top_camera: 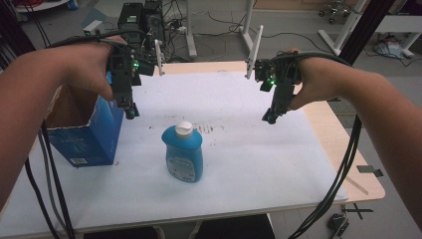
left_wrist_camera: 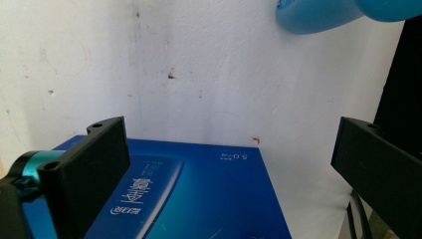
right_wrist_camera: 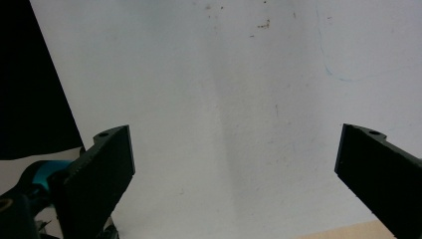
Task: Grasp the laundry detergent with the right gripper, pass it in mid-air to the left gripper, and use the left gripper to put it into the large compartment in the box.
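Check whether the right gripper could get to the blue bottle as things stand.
Probably yes: the right gripper hangs open above bare white table, and nothing stands between it and the upright bottle; the box sits on the far side.

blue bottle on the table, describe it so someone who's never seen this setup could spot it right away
Start from the white table and find the open blue cardboard box at its left edge. Just right of the box, nearer the table's middle, the blue bottle stands upright and apart from it. Its white cap, rounded shoulders and pale label set it apart from the square-sided box.
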`<state>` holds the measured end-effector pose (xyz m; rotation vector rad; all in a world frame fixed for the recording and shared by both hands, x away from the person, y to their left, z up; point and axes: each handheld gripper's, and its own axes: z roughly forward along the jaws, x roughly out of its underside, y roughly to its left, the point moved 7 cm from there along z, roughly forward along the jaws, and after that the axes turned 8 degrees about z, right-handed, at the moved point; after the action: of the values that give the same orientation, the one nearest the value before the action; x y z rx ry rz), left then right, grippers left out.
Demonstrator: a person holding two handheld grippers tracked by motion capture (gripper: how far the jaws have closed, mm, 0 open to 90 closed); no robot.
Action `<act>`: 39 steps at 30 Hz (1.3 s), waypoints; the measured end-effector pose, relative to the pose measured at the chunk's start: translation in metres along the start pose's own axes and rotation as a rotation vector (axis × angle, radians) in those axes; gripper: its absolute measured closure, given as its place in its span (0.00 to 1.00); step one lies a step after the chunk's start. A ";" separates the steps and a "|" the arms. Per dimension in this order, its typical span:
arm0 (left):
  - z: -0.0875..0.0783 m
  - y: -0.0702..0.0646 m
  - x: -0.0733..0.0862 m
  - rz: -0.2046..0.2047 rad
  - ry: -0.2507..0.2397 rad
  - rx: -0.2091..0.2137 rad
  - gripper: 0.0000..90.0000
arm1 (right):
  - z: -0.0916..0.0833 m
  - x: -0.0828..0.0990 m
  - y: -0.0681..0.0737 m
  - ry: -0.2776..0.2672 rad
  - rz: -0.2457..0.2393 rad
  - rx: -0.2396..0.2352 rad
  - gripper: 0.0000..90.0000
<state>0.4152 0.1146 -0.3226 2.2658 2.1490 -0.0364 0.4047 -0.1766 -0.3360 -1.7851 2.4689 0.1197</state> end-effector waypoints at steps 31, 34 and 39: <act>0.006 -0.003 0.004 0.017 -0.019 0.007 0.02 | 0.023 0.003 0.050 -0.241 0.043 -0.133 0.02; 0.006 -0.003 0.004 0.014 -0.018 0.006 0.02 | 0.027 0.002 0.057 -0.272 0.045 -0.142 0.02; 0.006 -0.005 0.003 0.012 -0.023 0.007 0.02 | 0.032 -0.002 0.066 -0.343 0.055 -0.168 0.02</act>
<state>0.4105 0.1176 -0.3291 2.2708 2.1273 -0.0689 0.3431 -0.1503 -0.3669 -1.5923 2.3163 0.6006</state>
